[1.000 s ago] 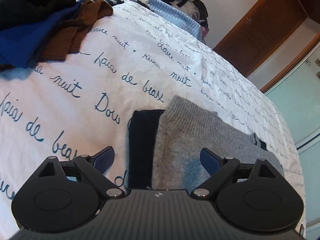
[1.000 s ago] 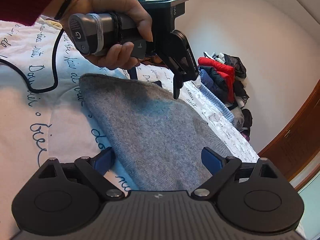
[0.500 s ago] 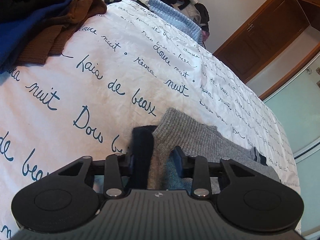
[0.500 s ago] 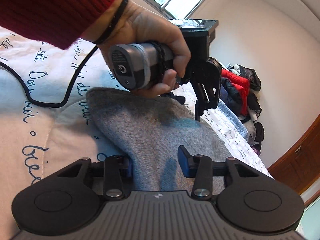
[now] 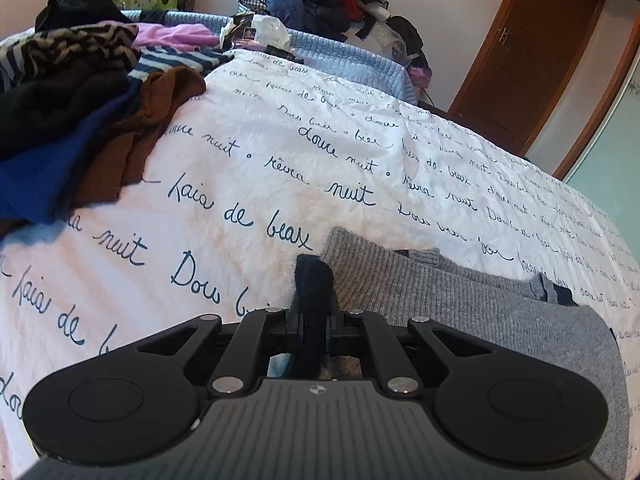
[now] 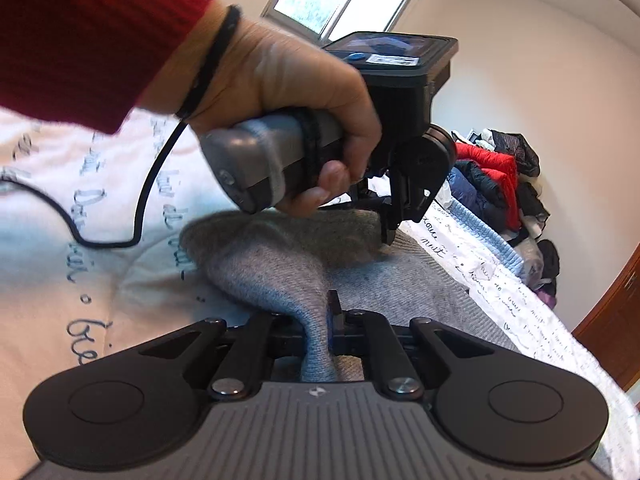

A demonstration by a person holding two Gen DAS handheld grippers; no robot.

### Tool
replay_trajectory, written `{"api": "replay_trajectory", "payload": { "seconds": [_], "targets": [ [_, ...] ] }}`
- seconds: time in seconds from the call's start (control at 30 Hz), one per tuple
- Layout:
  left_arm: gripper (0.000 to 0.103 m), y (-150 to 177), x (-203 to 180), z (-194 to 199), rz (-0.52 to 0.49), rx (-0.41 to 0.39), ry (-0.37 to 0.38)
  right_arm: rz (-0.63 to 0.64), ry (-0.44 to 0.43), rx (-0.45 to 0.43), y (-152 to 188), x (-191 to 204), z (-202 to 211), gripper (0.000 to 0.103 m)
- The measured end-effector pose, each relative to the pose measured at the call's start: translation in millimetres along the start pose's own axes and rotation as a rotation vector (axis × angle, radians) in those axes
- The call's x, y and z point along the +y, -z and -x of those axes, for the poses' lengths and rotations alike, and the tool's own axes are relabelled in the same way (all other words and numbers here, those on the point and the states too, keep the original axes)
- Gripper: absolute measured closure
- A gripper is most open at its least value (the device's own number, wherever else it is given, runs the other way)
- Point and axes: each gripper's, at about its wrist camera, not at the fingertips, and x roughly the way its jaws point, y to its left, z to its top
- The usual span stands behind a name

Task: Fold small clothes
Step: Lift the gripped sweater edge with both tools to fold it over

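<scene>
Grey knit garment [image 5: 480, 304] lies on the bed's white script-printed cover [image 5: 280, 168], directly ahead of both tools. Left hand-held gripper [image 5: 314, 320] is pressed together on the garment's dark navy edge [image 5: 314, 280], which stands up between its fingers. Right hand-held gripper [image 6: 320, 332] pinches a raised grey fold of the same garment. Beyond the right one, a hand [image 6: 288, 92] in a red sleeve [image 6: 80, 28] grips the left tool's handle. Loose clothes [image 5: 80, 112] are piled far ahead-left of the left tool.
</scene>
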Motion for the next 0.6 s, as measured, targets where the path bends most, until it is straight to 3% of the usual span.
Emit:
{"api": "replay_trajectory", "payload": {
  "seconds": [0.37,0.6],
  "targets": [
    [0.094,-13.3,-43.1,39.7,-0.062,-0.074,-0.045,-0.396,-0.144,-0.05,7.3,-66.6,32.2,0.096],
    [0.094,-26.7,-78.7,64.6,-0.042,-0.106,-0.01,-0.543,-0.144,-0.098,20.0,-103.0,60.5,0.096]
  ]
}}
